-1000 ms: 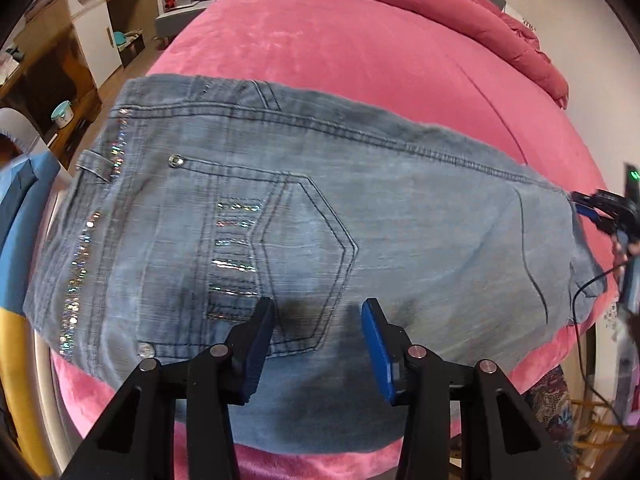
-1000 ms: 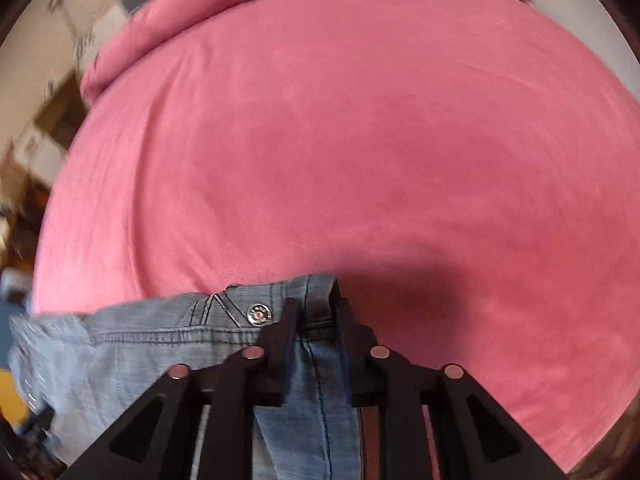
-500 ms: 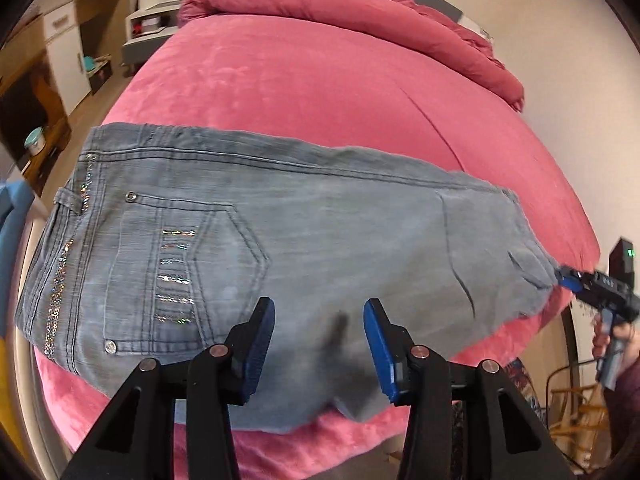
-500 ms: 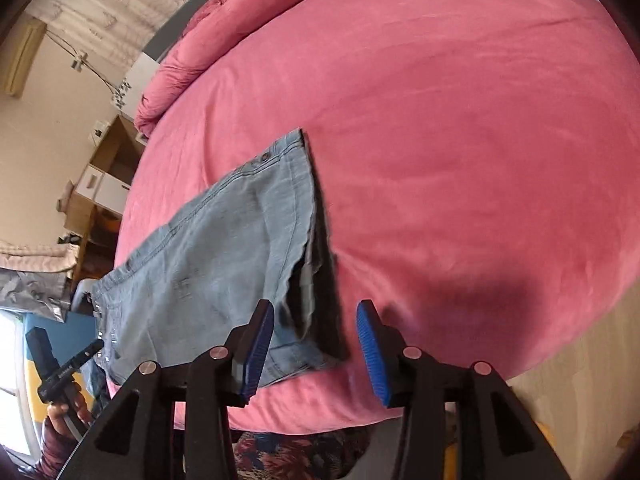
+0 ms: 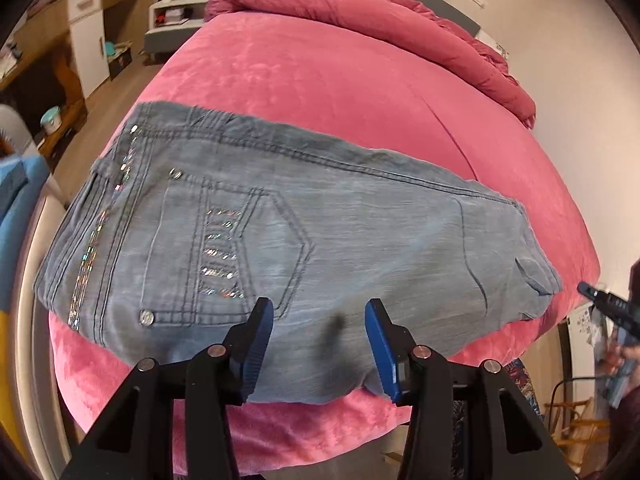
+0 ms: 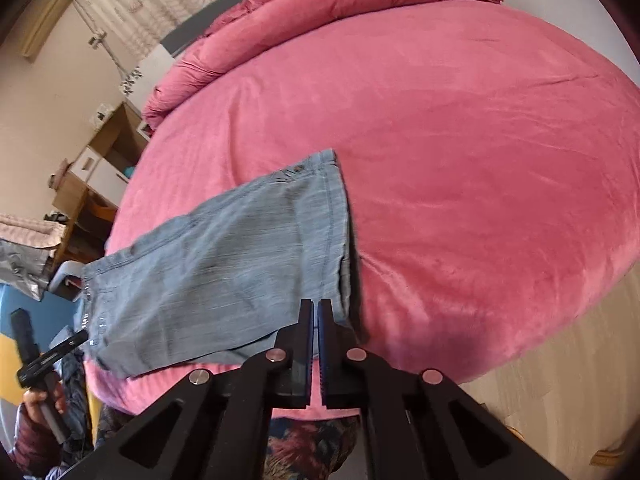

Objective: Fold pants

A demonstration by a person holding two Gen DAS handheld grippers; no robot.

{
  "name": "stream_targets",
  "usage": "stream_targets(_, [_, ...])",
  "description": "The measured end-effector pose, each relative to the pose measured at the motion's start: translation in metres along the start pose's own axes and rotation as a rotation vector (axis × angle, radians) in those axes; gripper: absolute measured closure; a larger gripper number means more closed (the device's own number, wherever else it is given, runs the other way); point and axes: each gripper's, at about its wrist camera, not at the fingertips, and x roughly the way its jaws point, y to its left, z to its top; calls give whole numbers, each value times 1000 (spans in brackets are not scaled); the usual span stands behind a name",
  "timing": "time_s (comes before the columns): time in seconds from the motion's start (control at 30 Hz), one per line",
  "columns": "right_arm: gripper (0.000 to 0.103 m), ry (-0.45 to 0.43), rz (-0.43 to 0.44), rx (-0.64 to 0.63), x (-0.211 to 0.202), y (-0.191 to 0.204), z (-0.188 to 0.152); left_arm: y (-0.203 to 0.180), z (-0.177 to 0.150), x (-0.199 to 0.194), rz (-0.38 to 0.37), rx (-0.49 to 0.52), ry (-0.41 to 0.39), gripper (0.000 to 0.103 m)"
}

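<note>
**One pair of jeans folded flat on pink bed, two grippers off it**

Count: one pair of pants (image 5: 304, 248), two grippers, one bed (image 5: 320, 80), one bunched pink duvet (image 5: 360, 4) at the head end.

Pants: light blue denim, lying flat as a folded stack near the foot edge of the bed, part of the near edge draping slightly over the bed's rim. Long axis runs across the bed, side to side. In the left wrist view the waistband end with its sequin strip sits at the left, the folded leg end at the right. One back pocket faces up, with rows of sequins and two rivets showing. In the right wrist view the same pants (image 6: 224, 264) run from lower left up to the right, with the straight folded edge on the right side.

Left gripper (image 5: 319, 344): released, blue pads spread wide, hovering over the near edge of the denim, holding nothing.

Right gripper (image 6: 314, 344): clenched, only a thin slit between the pads, nothing caught in them; tips sit over the near corner of the folded end, whether touching the cloth cannot be told.

Wooden cabinets (image 5: 84, 40) stand beside the bed on the left.
</note>
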Motion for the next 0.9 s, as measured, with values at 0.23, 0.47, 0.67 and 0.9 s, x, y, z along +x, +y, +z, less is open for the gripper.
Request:
stream_targets(0.23, [57,56,-71,40,35,-13,-1,7,-5,-2,19,-26,3,54])
stream_targets(0.47, [100,78,-70,55,46,-5,6,10,-1,0,18,-30,1,54])
stream_targets(0.67, [100,16,-71,43,-2,4,0,20,1,6,31,-62,24,54])
stream_targets(0.9, [94,133,-169,139,60,-26,-23,37,-7,8,78,-93,49,54])
